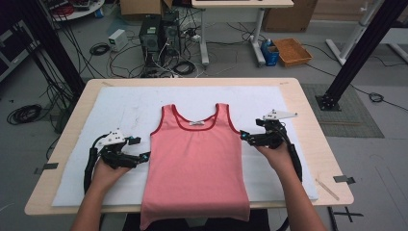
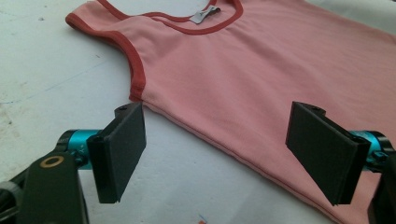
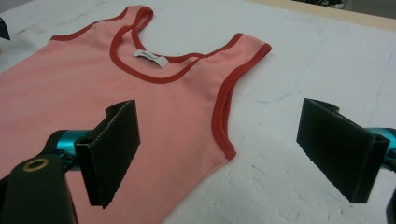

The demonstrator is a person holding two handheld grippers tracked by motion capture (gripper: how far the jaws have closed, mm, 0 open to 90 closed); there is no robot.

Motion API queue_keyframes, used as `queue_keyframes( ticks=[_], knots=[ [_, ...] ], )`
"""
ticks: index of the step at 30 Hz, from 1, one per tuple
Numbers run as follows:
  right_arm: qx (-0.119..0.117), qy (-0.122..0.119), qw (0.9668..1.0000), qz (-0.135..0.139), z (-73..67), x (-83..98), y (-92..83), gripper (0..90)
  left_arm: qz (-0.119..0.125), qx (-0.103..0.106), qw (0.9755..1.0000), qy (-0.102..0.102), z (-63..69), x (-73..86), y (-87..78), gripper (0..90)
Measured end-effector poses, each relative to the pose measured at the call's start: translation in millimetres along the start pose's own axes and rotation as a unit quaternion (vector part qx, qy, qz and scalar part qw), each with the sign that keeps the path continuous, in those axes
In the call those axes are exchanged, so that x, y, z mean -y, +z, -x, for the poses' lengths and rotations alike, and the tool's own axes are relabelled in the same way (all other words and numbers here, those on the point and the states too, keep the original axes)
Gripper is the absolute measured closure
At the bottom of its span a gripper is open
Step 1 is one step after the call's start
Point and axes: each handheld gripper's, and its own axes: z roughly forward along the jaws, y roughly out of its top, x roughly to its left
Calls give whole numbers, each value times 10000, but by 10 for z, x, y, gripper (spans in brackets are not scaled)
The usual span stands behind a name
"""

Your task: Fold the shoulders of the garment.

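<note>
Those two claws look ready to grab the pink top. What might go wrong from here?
Both the left claw and the right claw are open at the side seams of the pink tank top. A claw might pinch only the upper layer, so the top would lift unevenly. The hem already hangs over the near edge of the table, so a pull toward the person may slide it off. The white mat might get caught too.

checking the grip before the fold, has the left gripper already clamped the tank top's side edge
No: in the left gripper view the left gripper has its jaws wide apart, straddling the side seam of the pink tank top without pinching it.
</note>
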Motion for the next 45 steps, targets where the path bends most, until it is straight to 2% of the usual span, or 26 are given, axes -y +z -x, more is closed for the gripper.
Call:
queue_keyframes(
  ticks=[7,11,16,21,28,32,35,36,38,41,43,45],
  knots=[
    [-32,88,10000,-15,73,-114,57,129,-16,-132,9998,159,41,1,2,202],
    [-45,47,10000,41,82,-200,114,130,-110,-130,9998,113,33,-7,24,202],
    [-16,67,10000,5,92,-200,195,130,-37,-95,9999,74,26,-2,11,203],
    [132,193,9997,24,151,-214,235,130,-33,-59,10000,26,7,-1,4,203],
    [290,219,9993,-59,179,-400,307,130,-58,-35,9999,-82,-16,-5,9,203],
    [339,139,9992,-152,192,-513,411,130,-82,-22,9998,-152,-25,-6,15,203],
    [344,164,9990,-216,213,-571,481,130,-67,-42,9997,-215,-33,-6,17,202],
    [370,167,9987,-298,250,-641,587,130,-81,-100,9997,-219,-36,-8,16,203],
    [378,178,9986,-311,269,-674,640,130,-91,-121,9996,-235,-33,-8,21,203],
    [427,132,9977,-509,303,-735,747,130,-122,-122,9996,-245,-38,-10,22,202],
    [448,116,9978,-475,321,-753,809,143,-121,-126,9995,-252,-39,-10,22,202],
    [432,166,9969,-629,344,-778,885,146,-117,-119,9995,-262,-40,-9,22,202]
  ],
)
